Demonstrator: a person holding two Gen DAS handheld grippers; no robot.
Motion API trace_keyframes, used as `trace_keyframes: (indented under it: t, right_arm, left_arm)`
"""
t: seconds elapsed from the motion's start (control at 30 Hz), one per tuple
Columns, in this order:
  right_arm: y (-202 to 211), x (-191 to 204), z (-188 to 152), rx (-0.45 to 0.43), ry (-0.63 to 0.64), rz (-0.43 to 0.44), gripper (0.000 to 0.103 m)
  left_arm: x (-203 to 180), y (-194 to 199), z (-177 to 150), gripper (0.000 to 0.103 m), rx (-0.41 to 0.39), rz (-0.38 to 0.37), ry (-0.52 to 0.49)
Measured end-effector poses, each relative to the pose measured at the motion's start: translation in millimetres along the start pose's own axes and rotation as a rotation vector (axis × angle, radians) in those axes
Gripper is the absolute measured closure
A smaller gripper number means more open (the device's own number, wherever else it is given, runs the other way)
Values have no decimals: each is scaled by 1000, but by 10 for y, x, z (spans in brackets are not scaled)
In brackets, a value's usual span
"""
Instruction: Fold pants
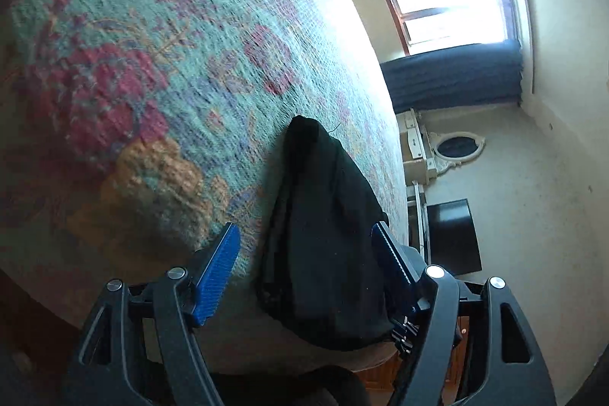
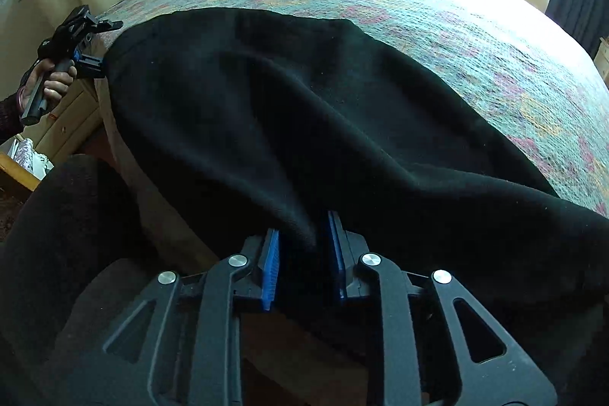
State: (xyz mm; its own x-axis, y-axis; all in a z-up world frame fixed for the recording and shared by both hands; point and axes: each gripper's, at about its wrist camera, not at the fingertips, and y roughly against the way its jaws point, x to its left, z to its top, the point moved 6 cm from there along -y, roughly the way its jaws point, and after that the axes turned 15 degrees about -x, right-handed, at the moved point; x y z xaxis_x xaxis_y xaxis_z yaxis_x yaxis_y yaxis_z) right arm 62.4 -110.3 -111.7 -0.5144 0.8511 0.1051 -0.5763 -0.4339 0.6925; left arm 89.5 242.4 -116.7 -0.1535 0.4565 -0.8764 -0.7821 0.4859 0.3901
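Black pants [image 2: 304,109] are soft, floppy fleece, so I'd pinch at the edges. My right gripper [image 2: 304,250] has its jaws partly apart with a bunched fold between them, looks loose. Left gripper [image 1: 308,253] gapes wide around fabric. The rest drapes over the bedspread [image 2: 437,6].

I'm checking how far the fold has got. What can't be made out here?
- Pants, right wrist view: the near hem is cut off by the right hand-held gripper.
- Pants, left wrist view: foreshortened into one dark bunch.
- Bedspread, left wrist view: pattern motion-blurred.
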Motion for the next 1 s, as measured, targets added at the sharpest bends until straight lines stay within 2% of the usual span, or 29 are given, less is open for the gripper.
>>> trace_keyframes:
  t: [0.03,0.1,0.23,0.3,0.4,0.47,0.57,0.67,0.8,1.0]
  right_arm:
    - [44,-5,12,-3,-53,16,55]
    - [131,-34,25,-16,-182,44,49]
    - [221,-200,-6,-24,-468,95,48]
    - [244,-301,-37,-34,-569,106,48]
    - [238,-415,-71,-38,-642,93,48]
    - [243,-434,-89,-41,-680,101,48]
    - [228,-429,-57,-35,-676,98,47]
    - [256,-405,-61,-27,-683,108,46]
    - [203,-371,-104,-10,-745,158,43]
    - [55,-316,-235,10,-970,274,43]
  left_arm:
    - [-21,44,-26,33,-4,17,3]
    - [-116,113,-83,33,-24,57,-12]
    - [-369,123,-222,33,-45,84,-24]
    - [-459,80,-315,33,-27,93,-31]
    - [-515,-49,-459,33,25,116,-55]
    - [-517,-130,-515,33,34,144,-76]
    - [-546,-226,-524,33,64,176,-131]
    - [-511,-337,-566,33,103,212,-143]
    - [-497,-416,-513,33,111,229,-126]
    - [-444,-348,-422,33,101,239,-78]
